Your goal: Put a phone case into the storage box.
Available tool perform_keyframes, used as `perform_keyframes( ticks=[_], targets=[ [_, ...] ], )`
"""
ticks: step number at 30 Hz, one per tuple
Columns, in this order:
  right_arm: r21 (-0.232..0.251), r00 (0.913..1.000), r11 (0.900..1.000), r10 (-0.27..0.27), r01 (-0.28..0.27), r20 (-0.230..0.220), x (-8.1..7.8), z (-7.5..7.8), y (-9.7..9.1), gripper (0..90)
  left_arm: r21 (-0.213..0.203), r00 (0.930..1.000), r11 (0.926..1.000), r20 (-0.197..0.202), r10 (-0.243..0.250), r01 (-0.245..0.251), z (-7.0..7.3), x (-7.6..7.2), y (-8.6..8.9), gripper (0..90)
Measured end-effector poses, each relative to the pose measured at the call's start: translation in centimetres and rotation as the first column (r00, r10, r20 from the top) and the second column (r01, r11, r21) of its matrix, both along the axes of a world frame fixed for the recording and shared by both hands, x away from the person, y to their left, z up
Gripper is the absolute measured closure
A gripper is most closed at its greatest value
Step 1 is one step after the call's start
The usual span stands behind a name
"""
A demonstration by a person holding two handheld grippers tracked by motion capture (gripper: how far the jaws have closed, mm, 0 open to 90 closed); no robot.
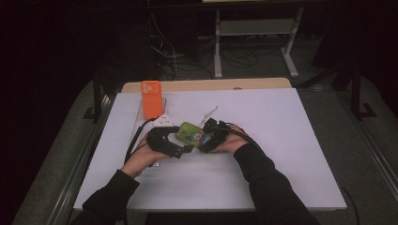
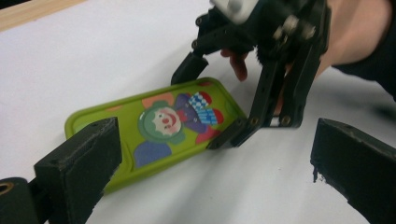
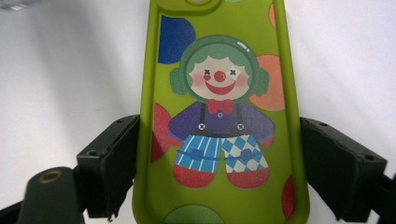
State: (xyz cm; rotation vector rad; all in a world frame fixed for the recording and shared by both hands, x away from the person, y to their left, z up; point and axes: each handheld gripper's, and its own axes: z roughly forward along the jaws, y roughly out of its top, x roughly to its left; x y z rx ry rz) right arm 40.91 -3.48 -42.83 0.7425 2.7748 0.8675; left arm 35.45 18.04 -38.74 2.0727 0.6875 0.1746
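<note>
Nearest the high camera we find two black sleeves, forearms entering from the bottom edge and converging on the middle of the white tabletop [image 1: 281, 140]. Working from the left, we note an orange phone case [image 1: 151, 99] standing upright near the far edge, with a small white block [image 1: 164, 121] just in front of it and a black cable [image 1: 133, 140] running back along the table's left part. Next comes the left gripper [image 1: 185, 149], held low over the surface; its own view shows both black jaws spread wide with nothing between the pads, one jaw overlapping the near end of the case in the picture, though we cannot tell whether it touches. At centre lies the green rubbery phone case printed with a clown figure [image 2: 161, 126], flat on the white surface between the two hands. To its right, the right gripper [image 1: 202, 139] straddles the case's other end: in the right gripper view the case [image 3: 219, 116] runs up between the jaws, which stand hard against its two long edges. We judge them to be clamping the case by its sides, not standing free. A thin white strip [image 1: 210, 114] lies just beyond the hands.
</note>
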Motion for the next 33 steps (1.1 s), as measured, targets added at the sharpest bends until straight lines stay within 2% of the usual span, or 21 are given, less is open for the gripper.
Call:
perform_keyframes(
  ticks=[10, 14, 16, 20, 24, 26, 29, 31, 33],
  targets=[
    [-0.002, 0.9997, 0.9998, 0.019, -0.019, 0.014, -1.0, 2.6, -3.8, 15.3, -0.019, 0.9986, 0.9985, 0.015, -0.051, 0.051, 2.0, 0.4, -0.6, 1.9],
    [-0.010, 0.9993, 0.9994, 0.034, -0.034, 0.014, -1.6, 3.1, -5.3, 15.3, -0.013, 0.9971, 0.9971, 0.014, -0.074, 0.074, 2.4, 0.8, -0.9, 1.9],
    [-0.013, 0.9990, 0.9990, 0.042, -0.042, 0.014, -1.8, 3.4, -6.2, 15.3, -0.031, 0.9970, 0.9966, 0.010, -0.076, 0.077, 2.6, 1.0, -1.3, 1.9],
    [0.009, 0.9988, 0.9988, 0.049, -0.049, 0.011, -2.2, 3.8, -7.6, 15.3, -0.026, 0.9945, 0.9942, 0.007, -0.104, 0.105, 2.8, 1.3, -2.0, 1.9],
    [0.022, 0.9978, 0.9977, 0.063, -0.064, 0.020, -2.7, 4.1, -8.7, 15.2, -0.025, 0.9870, 0.9867, 0.014, -0.160, 0.160, 3.0, 1.7, -2.9, 1.9],
    [0.011, 0.9969, 0.9971, 0.075, -0.075, 0.023, -2.9, 4.1, -9.0, 15.2, -0.027, 0.9853, 0.9850, 0.008, -0.170, 0.171, 3.1, 1.7, -3.4, 1.9],
    [0.010, 0.9958, 0.9960, 0.089, -0.089, 0.024, -3.2, 4.0, -9.2, 15.2, -0.023, 0.9779, 0.9777, 0.016, -0.208, 0.209, 3.0, 1.8, -4.0, 2.0],
    [0.003, 0.9940, 0.9945, 0.105, -0.105, 0.030, -3.2, 3.8, -9.3, 15.2, -0.002, 0.9720, 0.9723, 0.025, -0.234, 0.234, 3.0, 1.8, -4.2, 2.0],
    [0.002, 0.9920, 0.9923, 0.123, -0.124, 0.027, -3.4, 3.7, -9.2, 15.2, 0.001, 0.9668, 0.9672, 0.029, -0.254, 0.254, 2.9, 1.7, -4.3, 2.0]
  ],
)
